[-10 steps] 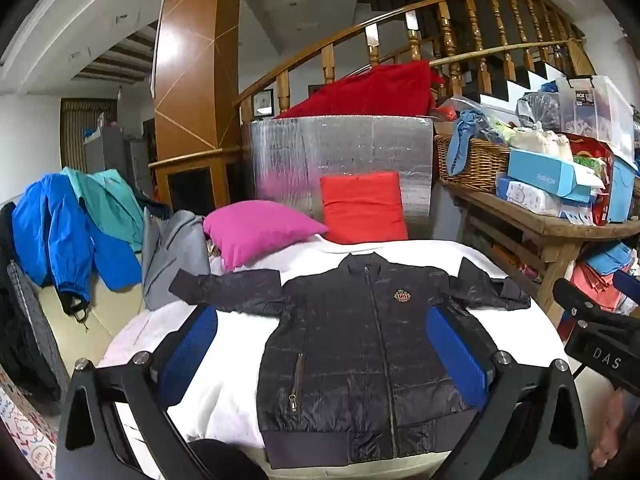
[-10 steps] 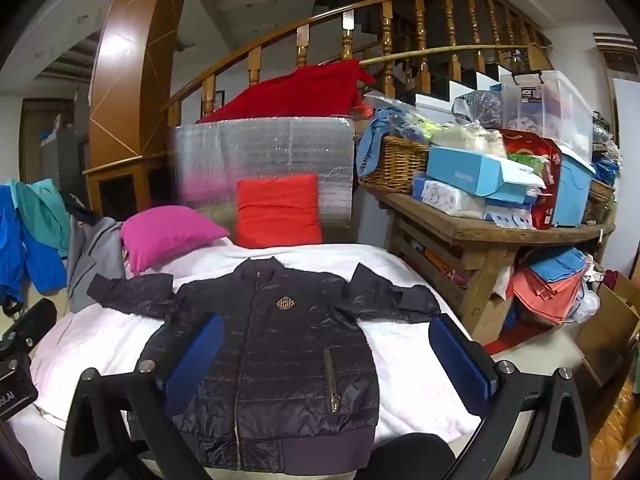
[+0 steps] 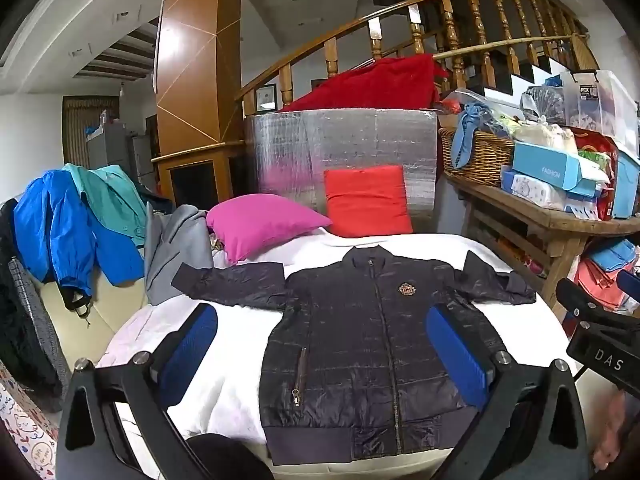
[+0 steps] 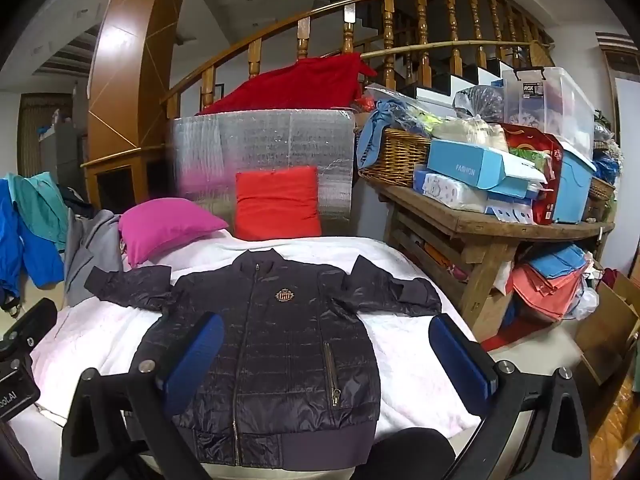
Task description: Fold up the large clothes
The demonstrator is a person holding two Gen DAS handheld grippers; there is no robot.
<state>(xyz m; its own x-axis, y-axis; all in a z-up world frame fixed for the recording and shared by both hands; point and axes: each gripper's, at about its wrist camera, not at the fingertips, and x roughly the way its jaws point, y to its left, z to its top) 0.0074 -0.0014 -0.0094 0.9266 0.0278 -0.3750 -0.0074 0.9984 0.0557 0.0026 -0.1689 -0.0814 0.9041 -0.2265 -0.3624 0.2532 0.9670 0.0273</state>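
Note:
A dark navy quilted jacket (image 3: 360, 344) lies flat, front up and zipped, on a white blanket (image 3: 224, 376), with both sleeves spread to the sides. It also shows in the right wrist view (image 4: 276, 356). My left gripper (image 3: 320, 352) is open and empty, held above the jacket's hem on its left half. My right gripper (image 4: 324, 356) is open and empty, above the jacket's right half. The right gripper's body shows at the right edge of the left wrist view (image 3: 600, 340).
A pink pillow (image 3: 260, 224) and a red pillow (image 3: 368, 200) lie behind the jacket. Blue, teal and grey garments (image 3: 80, 224) hang at the left. A cluttered wooden table (image 4: 492, 224) stands at the right, with a cardboard box (image 4: 608, 328) on the floor.
Both views have shifted very slightly; the jacket lies as before and both grippers stay open.

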